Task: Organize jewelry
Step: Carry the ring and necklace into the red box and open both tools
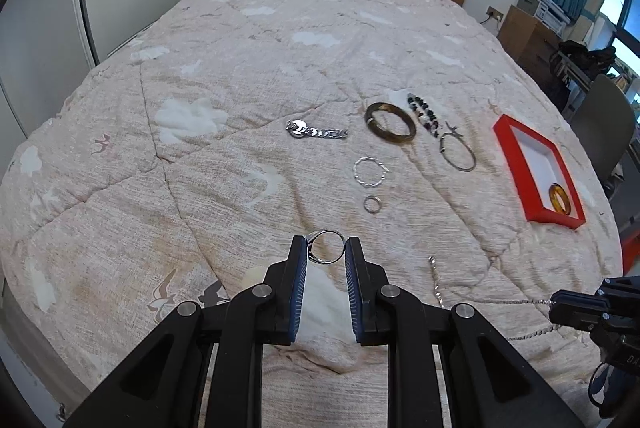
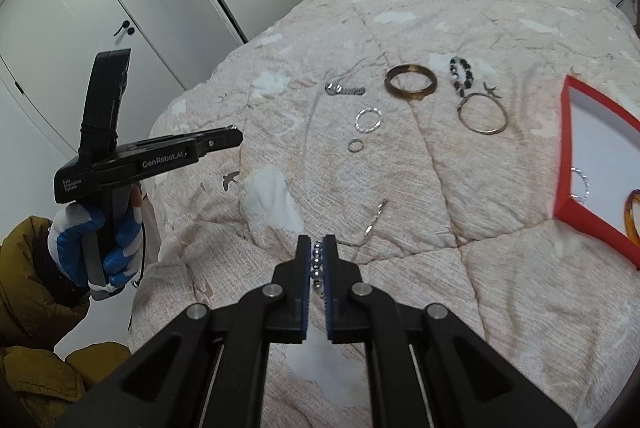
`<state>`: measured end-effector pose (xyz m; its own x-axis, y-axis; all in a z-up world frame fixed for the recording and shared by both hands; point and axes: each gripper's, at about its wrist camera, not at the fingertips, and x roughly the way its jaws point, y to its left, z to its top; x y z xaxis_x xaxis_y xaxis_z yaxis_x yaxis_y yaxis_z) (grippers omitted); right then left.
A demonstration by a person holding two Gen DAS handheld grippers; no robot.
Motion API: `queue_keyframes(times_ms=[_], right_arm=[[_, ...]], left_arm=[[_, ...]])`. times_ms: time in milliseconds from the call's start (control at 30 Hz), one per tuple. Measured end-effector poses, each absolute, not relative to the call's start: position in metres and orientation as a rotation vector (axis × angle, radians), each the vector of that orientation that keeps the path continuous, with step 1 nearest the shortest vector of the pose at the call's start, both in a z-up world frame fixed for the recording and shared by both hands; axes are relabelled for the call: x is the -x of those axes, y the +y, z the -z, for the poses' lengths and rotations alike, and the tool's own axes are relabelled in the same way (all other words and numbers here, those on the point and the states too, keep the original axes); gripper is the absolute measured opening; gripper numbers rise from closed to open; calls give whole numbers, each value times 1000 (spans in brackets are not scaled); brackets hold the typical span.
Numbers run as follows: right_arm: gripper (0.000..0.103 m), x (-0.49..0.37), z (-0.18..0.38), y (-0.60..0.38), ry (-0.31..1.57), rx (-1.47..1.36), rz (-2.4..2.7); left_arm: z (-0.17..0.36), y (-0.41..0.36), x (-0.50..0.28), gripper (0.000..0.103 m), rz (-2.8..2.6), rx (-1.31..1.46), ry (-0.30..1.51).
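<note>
1. Presently, a silver ring (image 1: 325,247) is pinched between the pads of the left gripper (image 1: 326,248), held clear above the quilted bedspread (image 1: 224,40)
2. A beaded silver chain (image 2: 317,262) is clamped between the nearly closed pads of the right gripper (image 2: 318,252); its loose end (image 2: 374,218) is seen trailing down onto the bedspread
3. The left gripper is also seen from the right wrist view, gripped by a hand (image 2: 86,240) in a blue and white glove
4. Further up the bed, a chain-link bracelet (image 1: 316,131), a brown bangle (image 1: 390,124), a dark beaded bracelet (image 1: 424,114), a thin silver bangle (image 1: 458,152), a twisted silver hoop (image 1: 370,170) and a small ring (image 1: 372,204) are laid out apart from one another
5. A red tray (image 1: 516,152) with a white floor is set on the bed to the right; an amber ring (image 1: 559,198) is lying in its near corner, and a silver hoop (image 2: 581,185) is seen inside it by the near wall
</note>
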<state>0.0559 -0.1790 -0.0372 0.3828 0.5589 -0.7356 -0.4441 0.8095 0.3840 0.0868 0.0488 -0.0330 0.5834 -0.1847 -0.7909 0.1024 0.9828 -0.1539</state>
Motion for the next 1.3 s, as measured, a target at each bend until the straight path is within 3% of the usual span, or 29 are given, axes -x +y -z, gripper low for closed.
queue_keyframes(times_ms=[300, 767, 1300], right_arm=[[5, -33, 1, -225, 875, -176, -553], [5, -38, -51, -332, 724, -213, -348], [5, -91, -72, -414, 674, -213, -216]], left_arm=[[1, 5, -73, 19, 254, 69, 892], [-50, -122, -85, 19, 434, -69, 827], [-40, -227, -129, 19, 534, -147, 856]])
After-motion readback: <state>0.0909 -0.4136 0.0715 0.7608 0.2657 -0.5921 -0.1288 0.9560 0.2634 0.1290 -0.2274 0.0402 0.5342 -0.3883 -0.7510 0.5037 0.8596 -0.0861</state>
